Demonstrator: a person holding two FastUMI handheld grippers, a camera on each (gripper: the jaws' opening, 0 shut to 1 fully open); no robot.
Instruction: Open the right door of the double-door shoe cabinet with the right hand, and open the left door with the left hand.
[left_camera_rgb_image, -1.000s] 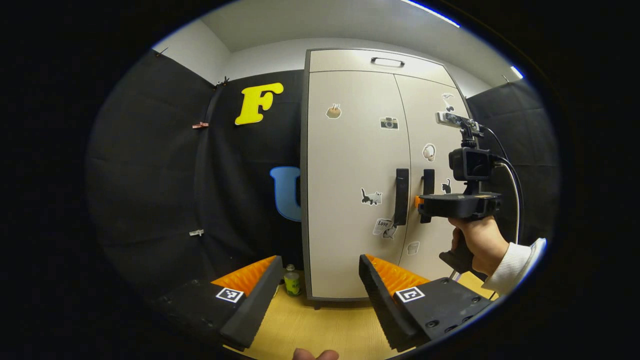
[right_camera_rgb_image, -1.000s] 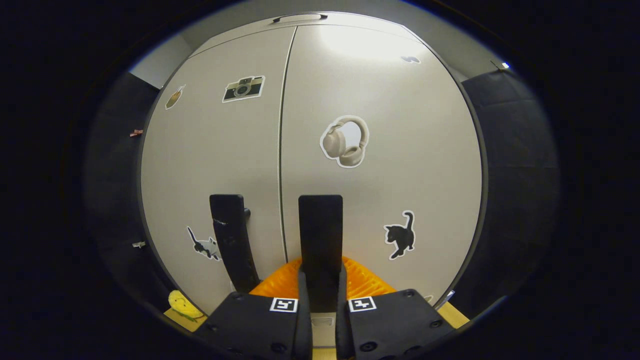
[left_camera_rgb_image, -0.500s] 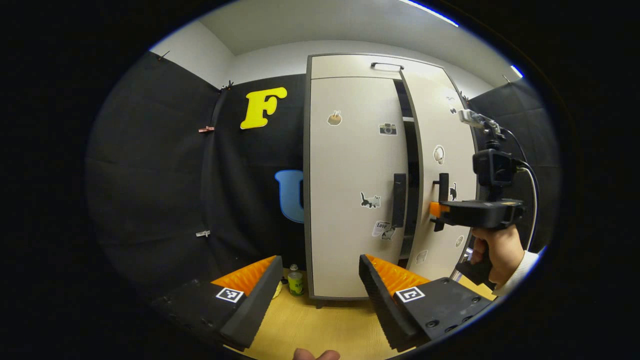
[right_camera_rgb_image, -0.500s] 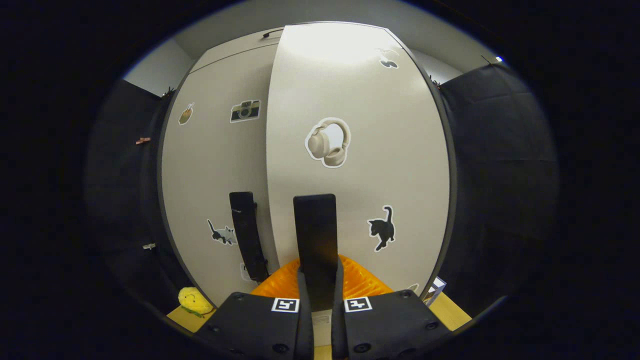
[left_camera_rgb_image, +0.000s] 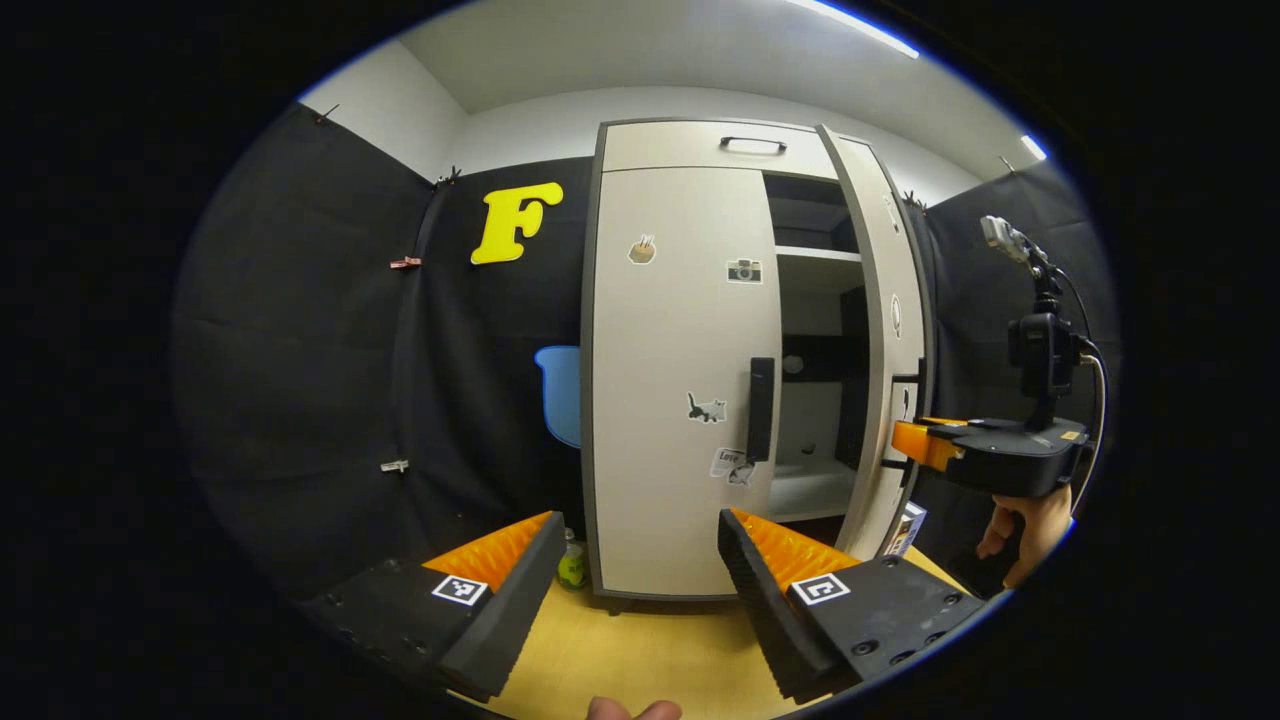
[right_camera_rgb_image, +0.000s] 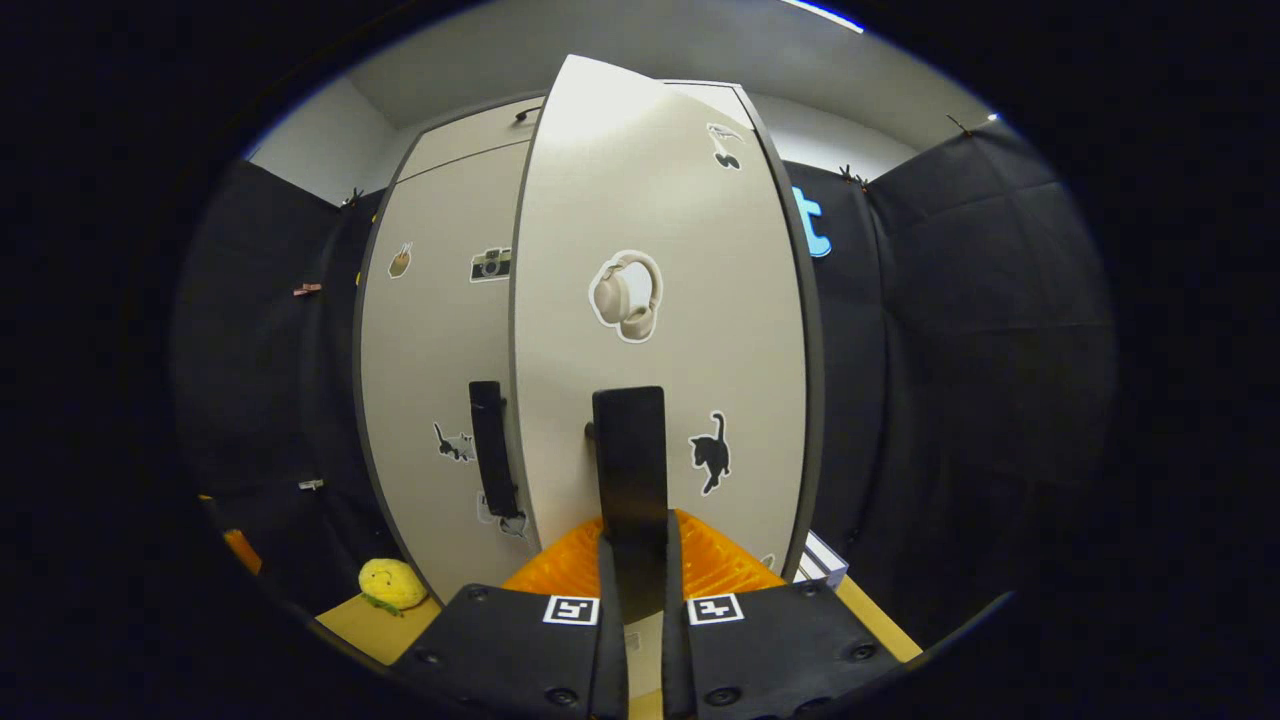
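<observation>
The pale shoe cabinet (left_camera_rgb_image: 700, 145) stands ahead. Its right door (left_camera_rgb_image: 885, 330) is swung wide, showing shelves (left_camera_rgb_image: 815, 255) inside; its left door (left_camera_rgb_image: 680, 370) is closed, with a black bar handle (left_camera_rgb_image: 760, 408). In the right gripper view, my right gripper (right_camera_rgb_image: 634, 590) is shut on the right door's black handle (right_camera_rgb_image: 628, 450), and the right door (right_camera_rgb_image: 660, 300) stands angled out in front of the left door (right_camera_rgb_image: 440, 350). The left gripper view shows that gripper (left_camera_rgb_image: 910, 445) at the door's edge, held by a hand (left_camera_rgb_image: 1020, 530). My left gripper (left_camera_rgb_image: 640, 590) hangs open, well short of the left door.
A green bottle (left_camera_rgb_image: 572, 566) stands on the wooden floor (left_camera_rgb_image: 650, 650) at the cabinet's left foot. A yellow plush toy (right_camera_rgb_image: 392, 585) lies on the floor to the left. A small box (left_camera_rgb_image: 905, 528) sits behind the open door. Black cloth walls close both sides.
The right door has swung from closed to wide open, drawn by my right gripper on its handle. The shelves inside have come into sight. My left gripper has stayed open and back.
</observation>
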